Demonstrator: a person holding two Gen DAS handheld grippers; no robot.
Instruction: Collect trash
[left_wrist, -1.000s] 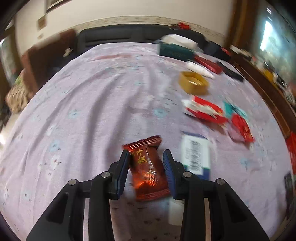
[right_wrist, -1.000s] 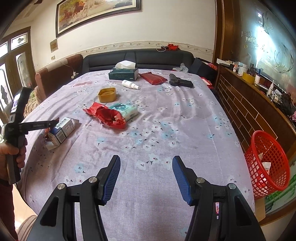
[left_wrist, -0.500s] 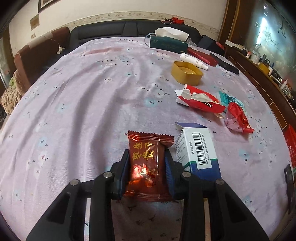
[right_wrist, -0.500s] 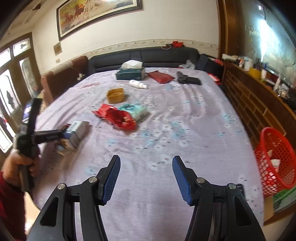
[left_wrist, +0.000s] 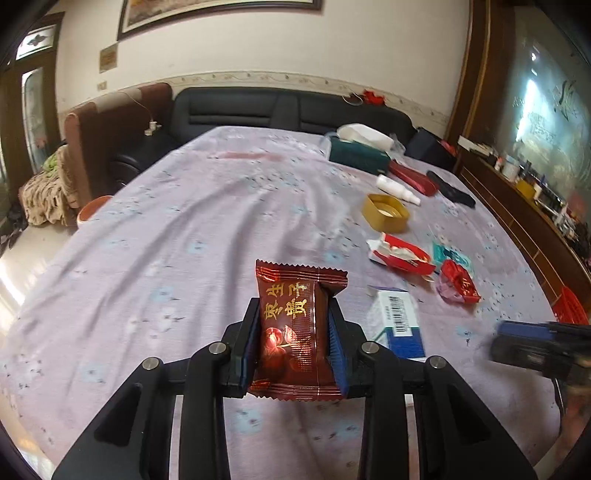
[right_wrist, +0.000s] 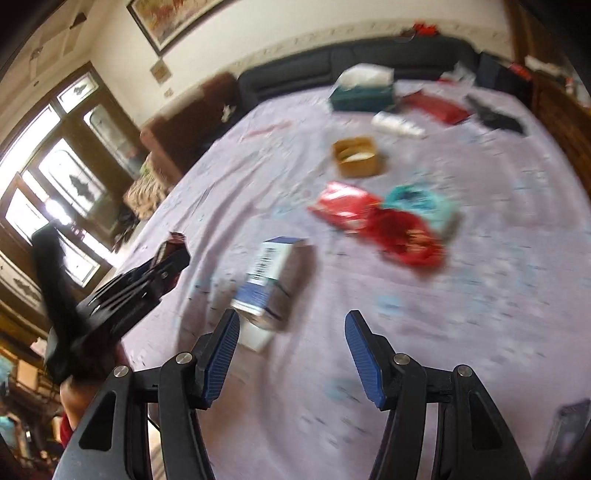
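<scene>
My left tool (left_wrist: 293, 343) has the dark red snack wrapper (left_wrist: 295, 325) clamped between its blue pads, both pads pressing on the sides of the packet. The wrapper stands upright in the grip, gold characters facing me, its crimped top edge poking above the fingertips and its bottom edge hanging below them, clear of the lilac flowered cloth on the bench (left_wrist: 184, 229).

Just to the right of that, the white and blue carton (left_wrist: 397, 325) with the barcode lies flat on the cloth. Beyond it sit the torn red and white pack (left_wrist: 400, 254), the crumpled red wrapper (left_wrist: 458, 282) and a teal packet (left_wrist: 448, 254), all close together. Farther back there's the gold lid (left_wrist: 386, 212), the white bottle (left_wrist: 397, 188) on its side and the green tissue box (left_wrist: 358, 157).

My right tool (right_wrist: 291, 354) hangs over the near part of the bench with its jaws standing wide and nothing between them. The carton (right_wrist: 275, 277) lies just ahead of its left finger; this view is smeared, so whether the finger touches it I can't say. Off to the left in that view my left tool (right_wrist: 162, 266) shows from the side, the wrapper's tip peeking out.

At the far right edge of the left view, a bit of the red basket (left_wrist: 569, 306) shows beside the bench.
</scene>
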